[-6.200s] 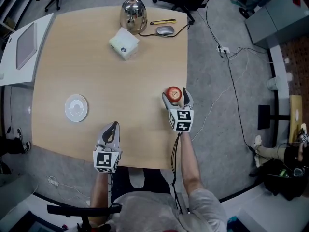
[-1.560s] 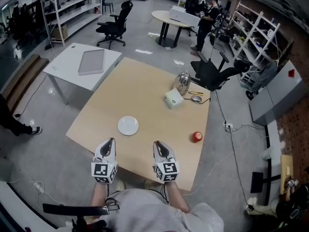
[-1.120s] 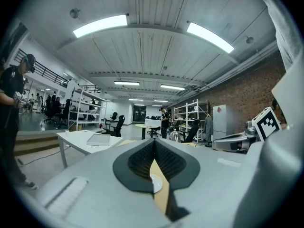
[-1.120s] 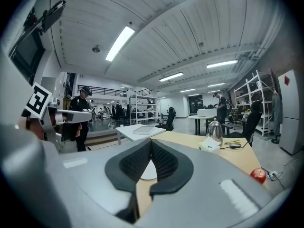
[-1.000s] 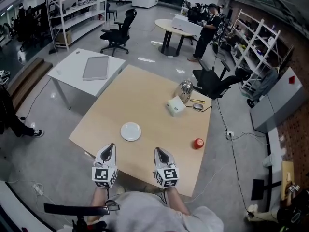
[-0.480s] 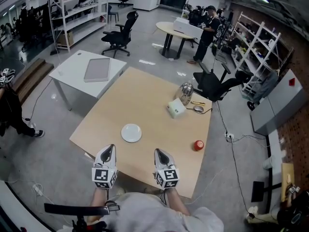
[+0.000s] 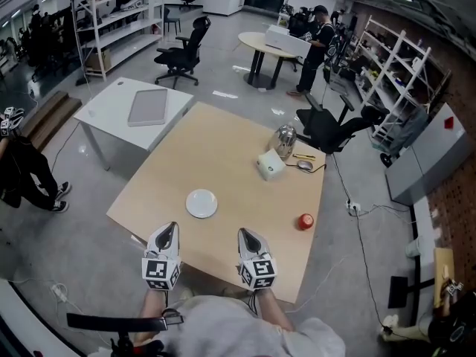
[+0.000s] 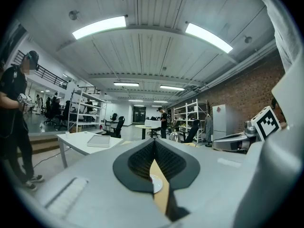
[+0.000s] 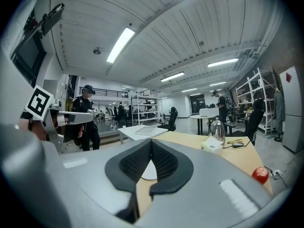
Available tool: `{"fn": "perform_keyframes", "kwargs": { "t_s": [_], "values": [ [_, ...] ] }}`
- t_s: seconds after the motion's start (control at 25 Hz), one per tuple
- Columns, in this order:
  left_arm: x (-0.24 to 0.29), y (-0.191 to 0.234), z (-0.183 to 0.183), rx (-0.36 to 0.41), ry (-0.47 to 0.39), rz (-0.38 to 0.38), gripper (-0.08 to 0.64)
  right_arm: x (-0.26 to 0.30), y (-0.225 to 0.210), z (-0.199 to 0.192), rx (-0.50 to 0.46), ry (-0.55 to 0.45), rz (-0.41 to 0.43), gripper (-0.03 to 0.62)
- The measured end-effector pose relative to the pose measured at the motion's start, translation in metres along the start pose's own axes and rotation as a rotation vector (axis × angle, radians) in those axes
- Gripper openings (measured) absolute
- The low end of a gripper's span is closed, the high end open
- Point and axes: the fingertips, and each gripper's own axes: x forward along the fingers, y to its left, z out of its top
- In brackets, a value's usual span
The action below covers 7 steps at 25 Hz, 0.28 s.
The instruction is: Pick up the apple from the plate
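Observation:
The red apple lies on the bare wooden table near its right edge, apart from the empty white plate. Both grippers hover at the table's near edge, well short of the two. My left gripper is shut with nothing in it, and so is my right gripper. In the left gripper view the jaws meet, with the plate showing below them. In the right gripper view the shut jaws point toward the plate, and the apple sits far right.
A steel kettle, a white box and a mouse are at the table's far right corner. A white desk with a laptop stands to the left, office chairs behind, and a person at far left.
Several seconds ago my right gripper was at the apple by the table's right edge; it has let go and drawn back. Over the last second both grippers kept still.

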Motion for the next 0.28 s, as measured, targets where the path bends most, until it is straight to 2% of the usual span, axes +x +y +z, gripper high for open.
{"fn": "perform_keyframes", "kwargs": {
  "t_s": [0.28],
  "values": [
    [-0.0013, 0.0032, 0.0029, 0.002, 0.006, 0.000, 0.020, 0.0013, 0.0030, 0.0032, 0.004, 0.002, 0.003, 0.006]
  ]
}}
